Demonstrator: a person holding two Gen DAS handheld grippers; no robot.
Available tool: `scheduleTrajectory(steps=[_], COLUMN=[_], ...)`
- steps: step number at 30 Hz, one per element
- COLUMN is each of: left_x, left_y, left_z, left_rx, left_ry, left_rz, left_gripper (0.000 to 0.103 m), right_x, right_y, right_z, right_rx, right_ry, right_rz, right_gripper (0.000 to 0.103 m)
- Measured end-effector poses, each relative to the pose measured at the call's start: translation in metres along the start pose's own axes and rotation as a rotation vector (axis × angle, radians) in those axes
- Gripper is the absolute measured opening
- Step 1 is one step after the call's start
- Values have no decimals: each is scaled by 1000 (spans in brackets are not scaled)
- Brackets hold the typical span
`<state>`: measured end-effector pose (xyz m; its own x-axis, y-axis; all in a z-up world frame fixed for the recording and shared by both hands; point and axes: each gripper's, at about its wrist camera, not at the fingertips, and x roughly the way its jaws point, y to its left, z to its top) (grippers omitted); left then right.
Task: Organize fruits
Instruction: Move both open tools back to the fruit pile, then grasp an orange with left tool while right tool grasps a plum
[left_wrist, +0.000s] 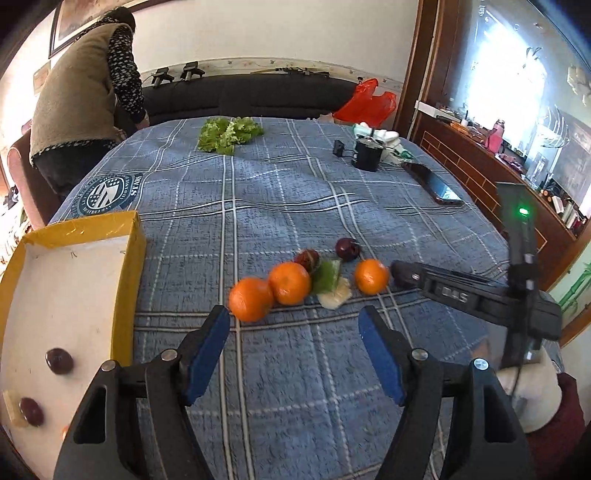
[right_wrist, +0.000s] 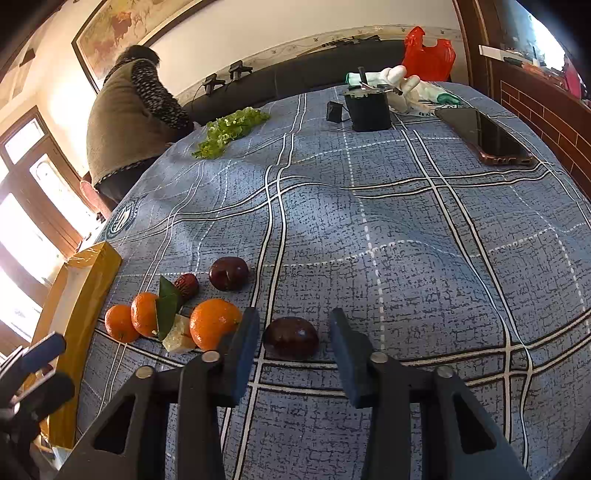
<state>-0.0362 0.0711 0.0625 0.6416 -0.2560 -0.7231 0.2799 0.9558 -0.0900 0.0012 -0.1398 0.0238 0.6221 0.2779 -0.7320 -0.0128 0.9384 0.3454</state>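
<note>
Three oranges lie on the blue plaid cloth: one (left_wrist: 250, 299) just ahead of my left fingertip, one (left_wrist: 289, 283) beside it, one (left_wrist: 371, 276) further right. A dark plum (left_wrist: 347, 249), a reddish fruit (left_wrist: 306, 259), a green leaf (left_wrist: 327, 277) and a pale chunk (left_wrist: 335, 295) lie among them. My left gripper (left_wrist: 295, 325) is open and empty, just short of the oranges. My right gripper (right_wrist: 293, 332) is open, its fingers either side of a dark plum (right_wrist: 291, 338). Another plum (right_wrist: 229, 273) lies beyond. The yellow box (left_wrist: 127, 266) at left holds two plums (left_wrist: 59, 361).
Lettuce (left_wrist: 229, 133), a black cup (left_wrist: 368, 154), a phone (left_wrist: 432, 182), white gloves (right_wrist: 402, 83) and a red bag (left_wrist: 367, 103) lie toward the far side. A person (left_wrist: 81, 110) stands at the far left corner. A wooden cabinet (left_wrist: 517, 184) runs along the right.
</note>
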Motion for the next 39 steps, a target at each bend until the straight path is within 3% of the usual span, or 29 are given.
scheduleTrajectory(steps=[3,5,8,14,18,19,21,33,39], left_x=[16,28,41,69,80,81,81,51,4], left_y=[14,24,33,36,31,29,28,30,44], left_z=[6,9,10,12,11,11,11,6,0], left_rx=[-10,-13,-10,7,25,29,32,-35,-108], left_ry=[20,46,79,165,180,169,161,89,20], left_rz=[21,30,19,-14,-14,-9,-4,2,4], left_gripper=[72,55,43,43,43,43,33,33,33], right_x=[-1,-1,-1,-1,-1,-1,-2,-11,-22], right_y=[-2,-3,-6,-6,-6,-7,-7,-9,-10], right_z=[0,0,-1,-1,-1,-1,-1,-2,-1], right_rx=[6,13,30,34,34,35,39,52,82], right_ry=[2,3,6,7,7,7,6,-30,-70], right_rz=[13,21,39,44,46,46,48,57,190], right_gripper=[32,32,32,32,32,32,32,32,32])
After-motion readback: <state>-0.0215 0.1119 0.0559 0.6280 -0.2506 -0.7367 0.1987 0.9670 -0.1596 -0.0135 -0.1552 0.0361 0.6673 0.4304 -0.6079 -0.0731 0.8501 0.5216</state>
